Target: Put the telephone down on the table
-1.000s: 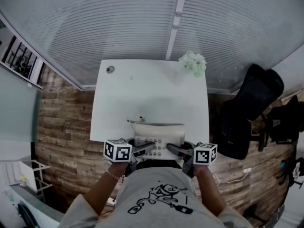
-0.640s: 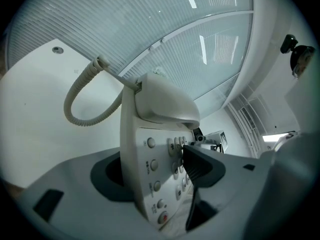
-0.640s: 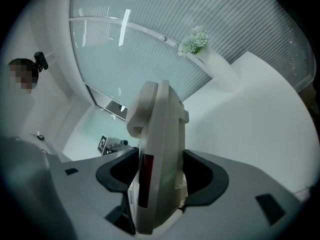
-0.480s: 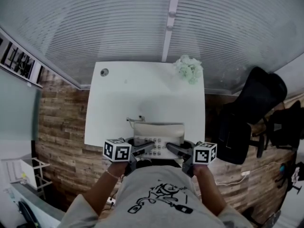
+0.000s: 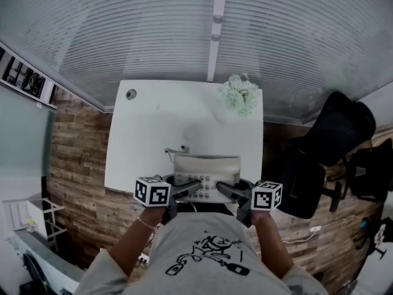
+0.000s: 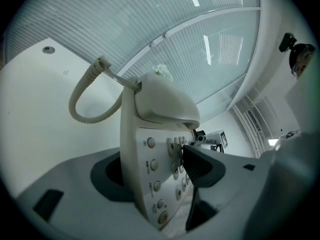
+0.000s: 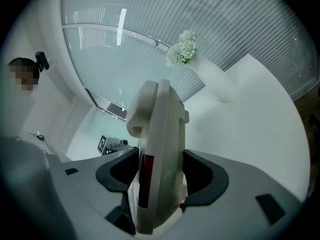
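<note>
Cream-white plastic fills both gripper views: the telephone [image 5: 207, 169], its handset lying in the cradle, is carried between the two grippers at twelve o'clock from the person [image 5: 209, 257]. It sits over the near edge of the white table [image 5: 153, 134], and no view shows whether its base touches the tabletop. The left gripper [image 6: 154, 174] has its dark jaws clamped on the left end of the set, one pad pressed on the buttons [image 6: 161, 181] and the other against the underside. The right gripper [image 7: 161, 176] is closed on the right end in the same way, one jaw on each face of the body. From the telephone's far left corner, at eleven o'clock, the coiled cord [image 6: 82, 101] loops out and back above the tabletop. Farther off, a small round grommet [image 5: 131, 93] sits in the table's far left corner at eleven o'clock, and a bunch of white flowers [image 5: 241, 94] stands at the far right corner at one o'clock. A black chair [image 5: 328, 146] stands off the table's right side at two o'clock, on the wooden floor [image 5: 73, 165]. Beyond the far edge rises a pale striped wall [image 5: 123, 29].
</note>
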Available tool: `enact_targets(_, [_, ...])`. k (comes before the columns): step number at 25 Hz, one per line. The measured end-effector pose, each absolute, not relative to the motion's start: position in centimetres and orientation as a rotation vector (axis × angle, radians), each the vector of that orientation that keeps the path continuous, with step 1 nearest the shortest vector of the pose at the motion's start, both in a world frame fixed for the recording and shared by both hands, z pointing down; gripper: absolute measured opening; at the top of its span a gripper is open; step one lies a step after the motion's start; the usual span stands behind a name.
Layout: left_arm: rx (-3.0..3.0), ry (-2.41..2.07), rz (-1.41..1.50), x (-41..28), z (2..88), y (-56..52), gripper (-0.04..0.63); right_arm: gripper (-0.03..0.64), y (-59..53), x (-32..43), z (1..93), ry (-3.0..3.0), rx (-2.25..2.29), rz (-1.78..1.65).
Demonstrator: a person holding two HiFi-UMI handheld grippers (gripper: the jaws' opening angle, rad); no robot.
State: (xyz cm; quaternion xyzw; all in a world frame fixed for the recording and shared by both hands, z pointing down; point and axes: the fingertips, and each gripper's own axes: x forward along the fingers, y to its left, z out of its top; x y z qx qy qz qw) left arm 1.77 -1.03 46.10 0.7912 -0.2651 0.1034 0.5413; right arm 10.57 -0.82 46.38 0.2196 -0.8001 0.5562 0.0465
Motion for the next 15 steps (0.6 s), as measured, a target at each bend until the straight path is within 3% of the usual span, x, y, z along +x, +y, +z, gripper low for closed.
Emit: enact_targets(15, [1.878, -0.623, 0.236, 0.8, 45.6, -3.3, 0.294, 0.29, -3.2, 9.5, 45.7, -2.435, 0.672, 1.693])
